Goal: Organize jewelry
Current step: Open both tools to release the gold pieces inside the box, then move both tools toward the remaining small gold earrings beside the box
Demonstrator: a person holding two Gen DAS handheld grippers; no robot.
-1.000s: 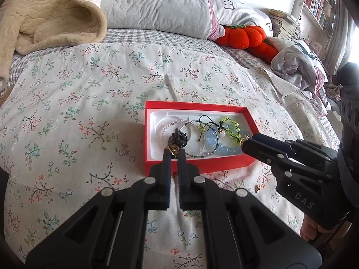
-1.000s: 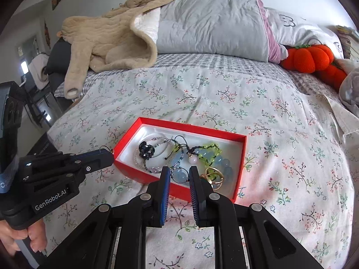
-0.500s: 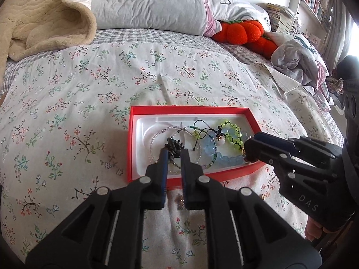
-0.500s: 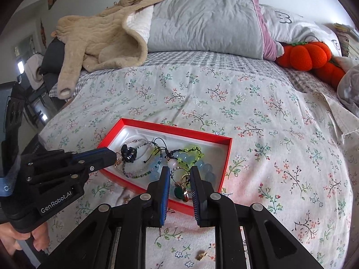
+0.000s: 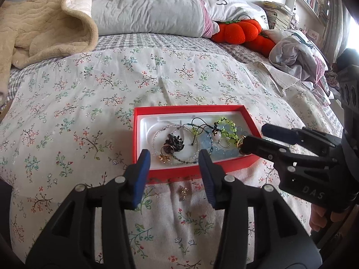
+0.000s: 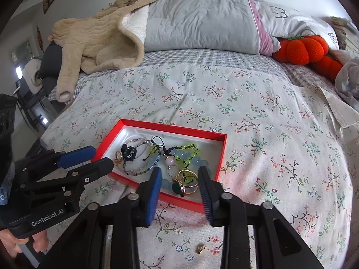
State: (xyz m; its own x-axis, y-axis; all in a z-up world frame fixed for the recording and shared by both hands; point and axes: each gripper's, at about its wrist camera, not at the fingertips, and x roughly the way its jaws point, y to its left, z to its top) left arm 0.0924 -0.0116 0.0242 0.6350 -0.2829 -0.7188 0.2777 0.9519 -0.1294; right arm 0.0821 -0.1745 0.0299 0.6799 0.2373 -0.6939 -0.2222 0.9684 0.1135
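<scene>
With both the left gripper [image 5: 172, 160] and the right gripper [image 6: 180, 178] wide open and empty above the red box [image 5: 251, 121] of jewelry, the small gold piece [image 6: 200, 248] below the fingers risked being forgotten on the bedspread [image 5: 89, 94].

we read "das" in pale letters on the body of the right tool [image 5: 254, 140], and "genrobot.ai" in white on the body of the left tool [image 6: 102, 158]. nothing else is legible.

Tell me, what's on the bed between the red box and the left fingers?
In the left wrist view, a tiny gold charm lies on the floral bedspread, just outside the red jewelry box.
</scene>
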